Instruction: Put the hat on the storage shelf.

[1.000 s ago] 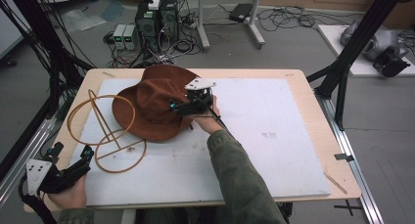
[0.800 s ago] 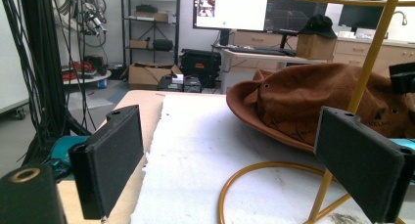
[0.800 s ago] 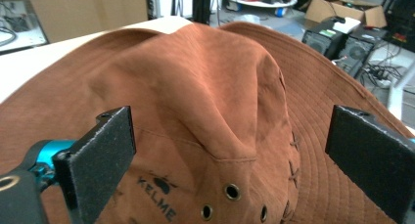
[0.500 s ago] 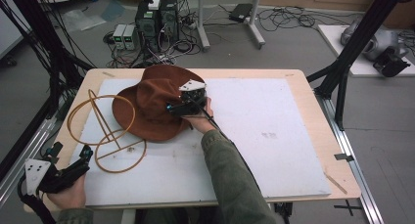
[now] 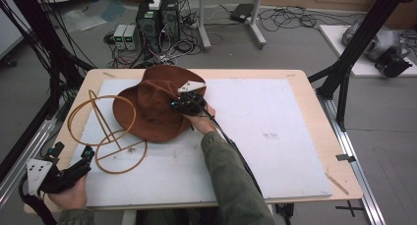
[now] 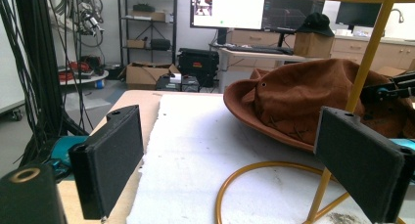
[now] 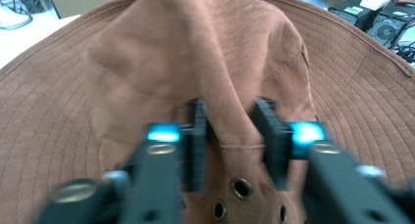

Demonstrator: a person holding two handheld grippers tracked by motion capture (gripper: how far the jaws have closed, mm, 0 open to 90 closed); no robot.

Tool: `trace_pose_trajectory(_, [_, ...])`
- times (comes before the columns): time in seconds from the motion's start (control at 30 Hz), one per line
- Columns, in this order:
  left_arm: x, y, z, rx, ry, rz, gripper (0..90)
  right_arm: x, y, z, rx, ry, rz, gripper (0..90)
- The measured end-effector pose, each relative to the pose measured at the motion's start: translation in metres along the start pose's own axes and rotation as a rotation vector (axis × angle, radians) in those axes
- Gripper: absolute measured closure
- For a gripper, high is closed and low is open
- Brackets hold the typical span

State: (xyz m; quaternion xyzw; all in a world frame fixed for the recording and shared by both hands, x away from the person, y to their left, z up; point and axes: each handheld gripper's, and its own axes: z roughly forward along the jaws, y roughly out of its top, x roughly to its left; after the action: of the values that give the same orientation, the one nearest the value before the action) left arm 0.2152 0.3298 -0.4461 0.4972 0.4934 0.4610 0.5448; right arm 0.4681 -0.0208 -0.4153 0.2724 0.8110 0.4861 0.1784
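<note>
A brown brimmed hat (image 5: 147,112) lies on the white mat, its brim over a yellow wire stand (image 5: 105,123) that lies on its side. My right gripper (image 5: 177,105) is at the hat's right side. Its jaws have just been closing, and a fold of the crown (image 7: 195,48) is now pinched between the pads of my right gripper (image 7: 230,136). My left gripper (image 5: 73,150) rests at the table's front left corner, open. In the left gripper view nothing lies between the pads of my left gripper (image 6: 230,155); the hat (image 6: 303,97) and the stand's rod (image 6: 366,62) are ahead.
The white mat (image 5: 275,131) covers most of the wooden table (image 5: 314,87). Black frame posts stand at both sides of the table. Computers and cables sit on the floor beyond the far edge.
My right gripper has come down onto the hat's crown and its jaws have closed on a fold of it. The left gripper has stayed put.
</note>
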Motion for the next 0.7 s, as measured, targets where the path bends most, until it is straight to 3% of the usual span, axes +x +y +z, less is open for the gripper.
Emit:
trace_pose_trajectory(0.1, [-0.0003, -0.0002, 0.0004, 0.001, -0.002, -0.001, 11.3, 0.0013, 0.0008, -0.0006, 0.015, 0.011, -0.011, 87.8])
trace_pose_trajectory(0.27, [-0.0002, -0.0004, 0.0005, 0.002, -0.002, 0.0, 11.3, -0.0015, 0.0003, -0.0016, -0.007, 0.024, 0.033, 88.5])
trace_pose_trajectory(0.7, [0.0008, 0.0003, -0.0001, -0.002, -0.001, 0.0, 11.3, 0.0024, 0.0014, -0.0047, -0.043, 0.007, 0.055, 88.4])
